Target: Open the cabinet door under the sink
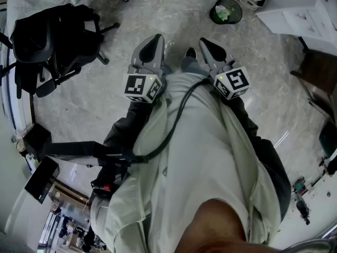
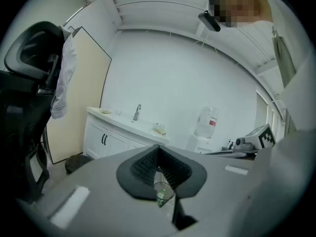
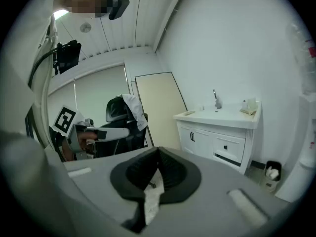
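The white sink cabinet (image 2: 111, 139) stands across the room against the wall, with a faucet (image 2: 137, 112) on top and two shut doors with black handles (image 2: 104, 139). In the right gripper view the same cabinet (image 3: 217, 142) shows its door handles (image 3: 192, 137) and a drawer knob (image 3: 225, 146). My left gripper (image 1: 152, 44) and right gripper (image 1: 206, 44) are held side by side at waist height over the floor, far from the cabinet. Both are shut with nothing between the pads, as the left gripper (image 2: 158, 149) and right gripper (image 3: 158, 152) views show.
A black office chair (image 1: 52, 41) draped with a striped shirt stands to the left. A small trash bin (image 1: 226, 10) sits ahead on the grey floor. A water dispenser bottle (image 2: 207, 122) stands right of the cabinet, and a small bin (image 3: 270, 174) sits by the cabinet's side.
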